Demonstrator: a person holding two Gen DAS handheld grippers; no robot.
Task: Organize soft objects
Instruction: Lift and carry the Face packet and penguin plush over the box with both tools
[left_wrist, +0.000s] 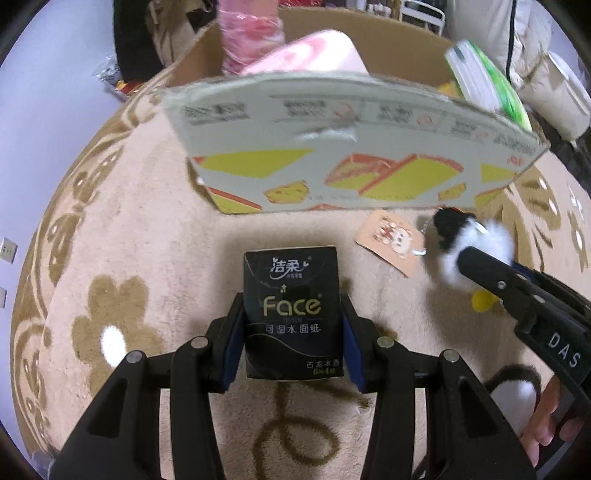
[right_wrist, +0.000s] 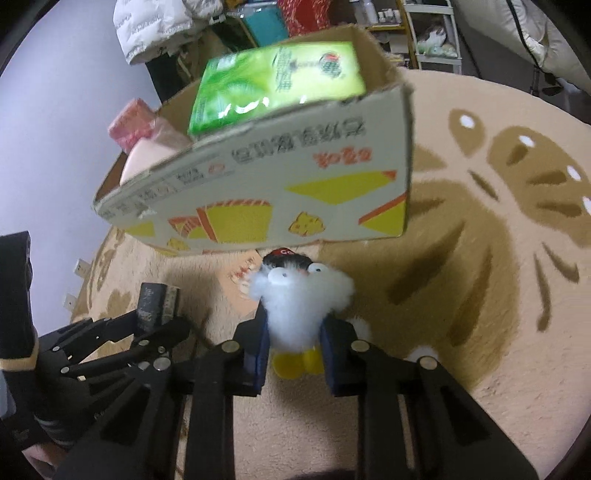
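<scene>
Floor: beige carpet (left_wrist: 155, 236) with brown flower figures carries everything; a wall with sockets shows at the left, shelves and bedding behind
Box: an open cardboard box (left_wrist: 332, 155) stands on the carpet straight ahead of both tongs, its printed long side facing them
Already inside: a green tissue pack (right_wrist: 277, 85) leans at the box's right end, pink soft packs (right_wrist: 144, 129) at its left end
Left tongs: the left gripper (left_wrist: 293, 332) is clamped on a dark tissue pack (left_wrist: 291, 310), whose long axis runs along the fingers toward the box
Right tongs: the right gripper (right_wrist: 293, 336) is closed narrow on a white fluffy plush toy (right_wrist: 299, 306), head toward the box, yellow feet toward the camera
Key relation: both loads sit just short of the near box wall and below its rim, so each must rise over that rim; neither hand looks clearly nearer
Beside: a card tag (left_wrist: 391, 242) lies on the carpet by the plush, seemingly chained to it
Hard to tell: the box floor is hidden; whether either load has left the carpet cannot be judged; the box edge is blurred
</scene>
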